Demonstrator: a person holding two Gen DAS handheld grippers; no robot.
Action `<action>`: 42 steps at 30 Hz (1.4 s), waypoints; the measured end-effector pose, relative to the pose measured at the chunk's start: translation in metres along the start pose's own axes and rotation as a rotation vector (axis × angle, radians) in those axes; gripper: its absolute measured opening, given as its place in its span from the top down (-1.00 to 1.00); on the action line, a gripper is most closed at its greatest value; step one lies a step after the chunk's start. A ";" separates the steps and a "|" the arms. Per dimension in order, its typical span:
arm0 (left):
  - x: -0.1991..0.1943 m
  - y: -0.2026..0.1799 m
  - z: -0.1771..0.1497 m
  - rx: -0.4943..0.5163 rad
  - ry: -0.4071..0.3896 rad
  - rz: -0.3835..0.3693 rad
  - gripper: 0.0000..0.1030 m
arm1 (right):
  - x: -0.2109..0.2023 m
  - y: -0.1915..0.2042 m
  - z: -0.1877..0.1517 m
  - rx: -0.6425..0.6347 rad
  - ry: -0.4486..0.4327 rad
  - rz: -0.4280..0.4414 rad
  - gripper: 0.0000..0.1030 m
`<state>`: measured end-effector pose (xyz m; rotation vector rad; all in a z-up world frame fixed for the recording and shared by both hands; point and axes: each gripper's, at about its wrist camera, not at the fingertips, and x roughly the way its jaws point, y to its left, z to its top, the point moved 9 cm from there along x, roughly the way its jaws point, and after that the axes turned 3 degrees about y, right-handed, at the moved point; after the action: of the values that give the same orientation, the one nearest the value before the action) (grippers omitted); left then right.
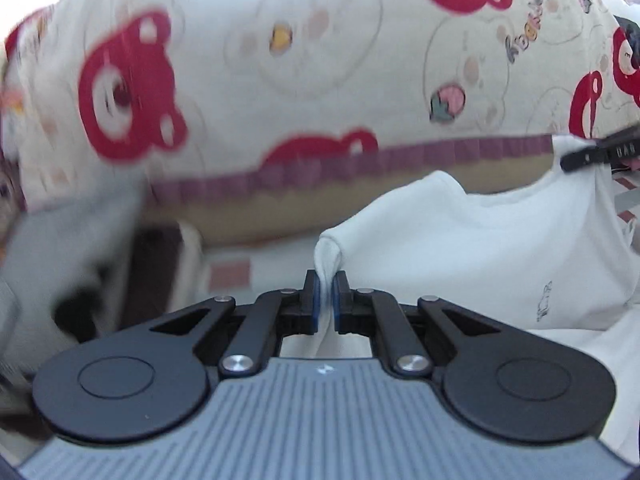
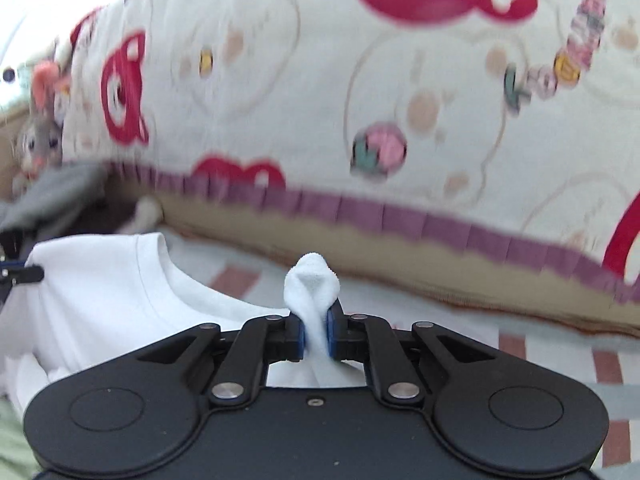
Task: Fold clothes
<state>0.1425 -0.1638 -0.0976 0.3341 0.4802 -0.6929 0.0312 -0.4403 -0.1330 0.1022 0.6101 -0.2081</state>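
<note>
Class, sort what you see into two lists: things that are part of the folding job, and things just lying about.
In the job:
white cotton T-shirt
left hand-held gripper
right hand-held gripper

Lying about:
cream bear-print quilt
grey plush rabbit toy
grey cloth

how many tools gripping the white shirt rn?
2. Left tool is shut on one bunched corner of the white shirt; right tool is shut on another, with the fabric slung between them.
</note>
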 end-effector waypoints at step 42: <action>0.098 0.053 -0.112 -0.376 0.435 0.020 -0.16 | -0.051 0.043 -0.210 0.470 0.382 0.135 -0.10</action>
<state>0.2094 -0.1274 -0.2362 0.1315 1.0041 -0.4943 -0.1171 -0.3576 -0.2734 0.6469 0.9221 -0.1997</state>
